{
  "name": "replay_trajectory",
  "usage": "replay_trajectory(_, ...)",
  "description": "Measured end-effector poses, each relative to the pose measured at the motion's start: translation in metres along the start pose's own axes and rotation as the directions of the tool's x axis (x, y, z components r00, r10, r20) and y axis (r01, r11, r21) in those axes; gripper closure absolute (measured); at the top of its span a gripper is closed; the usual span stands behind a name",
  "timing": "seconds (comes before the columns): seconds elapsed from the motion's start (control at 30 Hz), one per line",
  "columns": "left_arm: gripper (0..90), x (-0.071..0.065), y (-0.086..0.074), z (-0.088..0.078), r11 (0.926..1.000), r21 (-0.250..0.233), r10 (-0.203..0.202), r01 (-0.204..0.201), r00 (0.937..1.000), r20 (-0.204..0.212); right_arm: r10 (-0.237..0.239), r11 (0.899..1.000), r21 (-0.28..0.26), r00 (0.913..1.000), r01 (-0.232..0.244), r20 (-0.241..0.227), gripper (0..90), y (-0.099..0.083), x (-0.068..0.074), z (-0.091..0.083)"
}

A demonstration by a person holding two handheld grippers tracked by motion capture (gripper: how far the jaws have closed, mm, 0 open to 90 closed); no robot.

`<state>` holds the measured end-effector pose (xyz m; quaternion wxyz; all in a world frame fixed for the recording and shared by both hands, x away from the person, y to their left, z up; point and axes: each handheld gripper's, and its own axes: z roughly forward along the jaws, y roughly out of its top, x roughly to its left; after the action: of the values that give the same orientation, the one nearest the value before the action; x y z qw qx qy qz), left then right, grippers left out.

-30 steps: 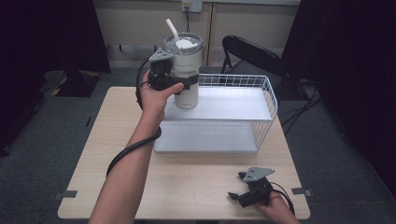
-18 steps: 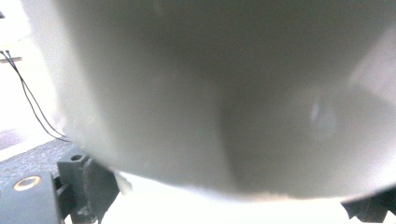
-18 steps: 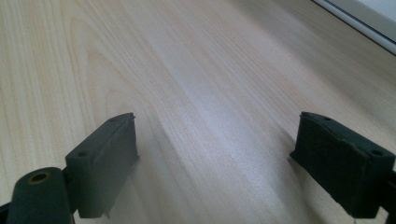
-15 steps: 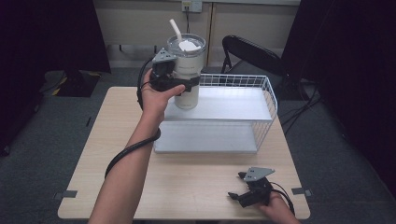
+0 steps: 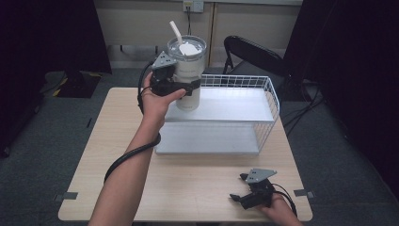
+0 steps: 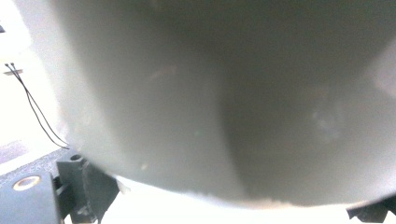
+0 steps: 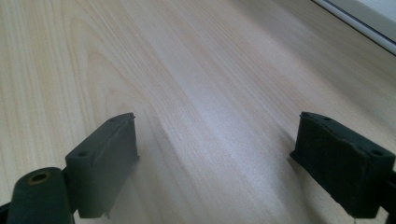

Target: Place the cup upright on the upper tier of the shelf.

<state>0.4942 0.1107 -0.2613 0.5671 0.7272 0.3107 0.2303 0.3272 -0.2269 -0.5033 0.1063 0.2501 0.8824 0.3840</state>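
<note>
Holding the tumbler point(image 5: 187, 70) by its lower body, the left gripper point(image 5: 181, 87) had its jaws clamped on the pale cup, which stood upright at the far left corner of the wire basket's point(image 5: 273, 101) upper shelf point(image 5: 230, 104). From the high view I could not tell whether the cup's base rested on that shelf or hung just above it; the left gripper view gave a close, blurred stretch of grey cup wall point(image 6: 210, 102) pressed between the jaws, so the grip looked full and deep. A straw point(image 5: 176, 31) leaned out of the lid towards the far left.

Doing this step well, as I judged it, meant keeping the cup plumb, since a tall cup with a lid and a straw tips easily when gripped low. The hand should have stayed level, the base brought flat onto the shelf and clear of the basket's wire rim, and the jaws eased apart only once the cup's weight was fully on the shelf. Pulling back sideways along the shelf's left edge, not upward, would have kept the pads from dragging the cup.

The right gripper point(image 5: 245, 194) lay idle near the desk's point(image 5: 141, 188) near right corner, its jaws wide apart over bare wood point(image 7: 210, 93), holding nothing. It was well apart from the basket and needed no move.
</note>
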Motion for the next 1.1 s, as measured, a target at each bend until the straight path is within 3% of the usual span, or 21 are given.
replay_trajectory(0.57,9.3,-0.0004,-0.0001,-0.0003,1.0000,0.001,-0.004,0.004,1.0000,-0.002,0.000,1.000,0.000,1.0000,0.000,0.000,12.5,0.0000,0.0000,0.0000)
replay_trajectory(1.1,8.8,-0.0039,-0.0072,-0.0028,0.9987,-0.039,-0.035,0.034,0.9991,-0.025,0.000,1.000,0.000,1.0000,0.000,0.000,12.5,0.0000,0.0000,0.0000)
